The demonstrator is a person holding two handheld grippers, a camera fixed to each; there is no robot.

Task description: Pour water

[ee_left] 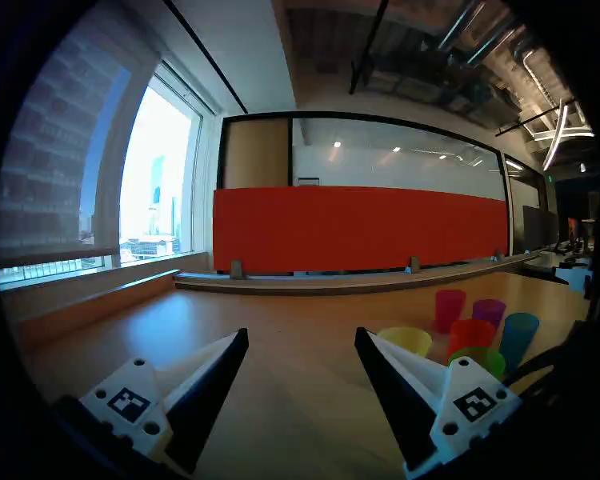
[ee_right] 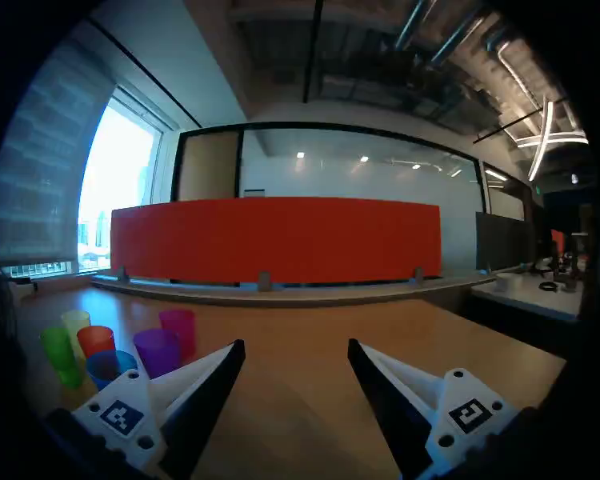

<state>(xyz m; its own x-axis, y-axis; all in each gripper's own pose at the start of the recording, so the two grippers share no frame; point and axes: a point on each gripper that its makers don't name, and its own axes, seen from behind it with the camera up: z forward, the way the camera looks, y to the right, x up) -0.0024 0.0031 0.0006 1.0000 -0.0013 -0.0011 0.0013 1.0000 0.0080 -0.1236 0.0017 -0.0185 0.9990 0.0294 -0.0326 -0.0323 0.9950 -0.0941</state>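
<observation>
Left hand-held gripper [ee_left: 300, 344]: fingers spread wide, nothing between them, held just above the wooden counter [ee_left: 300, 400]. Bare wood shows in the gap.

Six coloured plastic cups stand upright in a tight cluster on the counter, ahead and to the right of this hand-held gripper, just past its right finger.
- yellow cup [ee_left: 406, 340]: nearest the finger's tip
- magenta cup [ee_left: 449, 308] and purple cup [ee_left: 489, 312]: back of the cluster
- orange cup [ee_left: 471, 334] and blue cup [ee_left: 519, 336]: in front of those
- green cup [ee_left: 482, 362]: closest in, partly hidden behind the right finger

Whether any cup holds water cannot be told.

Right hand-held gripper [ee_right: 294, 352]: also spread open and empty, low over the same counter. Here the cluster sits ahead and to its left, beside the left finger. The purple cup [ee_right: 158, 350] and blue cup [ee_right: 108, 366] are closest to that finger; the green cup [ee_right: 58, 352] is farthest left.

Background: a red partition panel [ee_left: 356, 228] runs along the counter's far edge, and a bright window [ee_left: 152, 200] is on the left.
</observation>
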